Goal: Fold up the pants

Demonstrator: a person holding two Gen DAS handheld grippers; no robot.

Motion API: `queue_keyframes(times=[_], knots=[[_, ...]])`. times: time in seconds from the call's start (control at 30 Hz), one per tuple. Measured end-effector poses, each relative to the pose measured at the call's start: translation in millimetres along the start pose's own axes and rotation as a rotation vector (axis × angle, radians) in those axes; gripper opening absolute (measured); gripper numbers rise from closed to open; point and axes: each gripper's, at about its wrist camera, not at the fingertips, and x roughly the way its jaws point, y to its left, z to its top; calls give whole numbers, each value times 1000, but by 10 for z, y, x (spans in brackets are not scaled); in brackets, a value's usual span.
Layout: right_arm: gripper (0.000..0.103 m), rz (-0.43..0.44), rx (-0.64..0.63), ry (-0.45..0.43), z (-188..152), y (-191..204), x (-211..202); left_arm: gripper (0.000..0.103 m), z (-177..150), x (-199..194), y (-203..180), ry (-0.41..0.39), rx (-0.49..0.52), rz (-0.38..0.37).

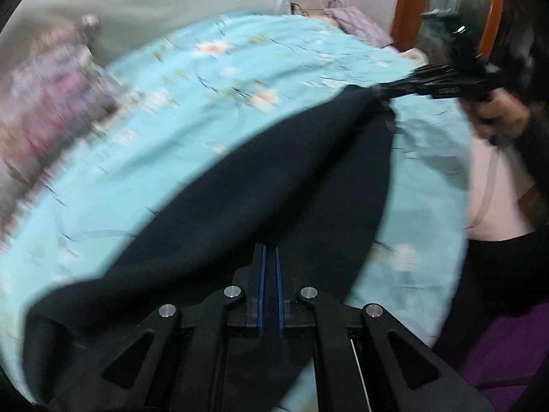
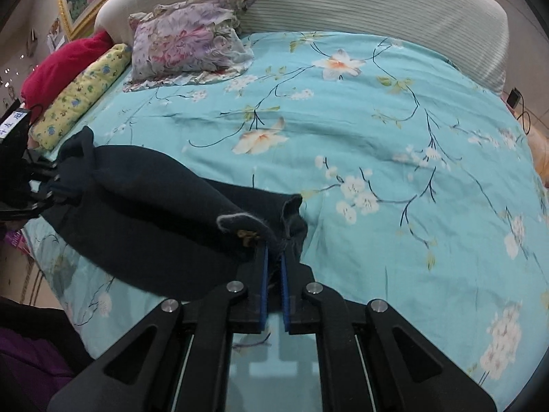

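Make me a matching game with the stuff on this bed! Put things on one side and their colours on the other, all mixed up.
Things:
1. pants
2. bedsheet
3. rolled blanket
4. bundle behind the blanket

Colours:
A. red
B. turquoise with white flowers
C. dark navy
D. yellow with small blue flowers

Pairs: 1-C, 2-B, 3-D, 4-A
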Motion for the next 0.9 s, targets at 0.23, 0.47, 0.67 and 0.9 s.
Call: queue_keyframes(times=[0.23,0.47,0.67,0.9], knots=[[7,-13,8,-6,24,46,-12,46,53,346,10,59,213,178],[7,-14,15,-6,46,26,-11,7,-11,660,160,169,272,206],[7,-60,24,-53,182,-27,-64,3,97,196,263,69,103,75],[7,-87,-33,-22,52,-9,-38,4,-139,60,-60,52,48,-15]])
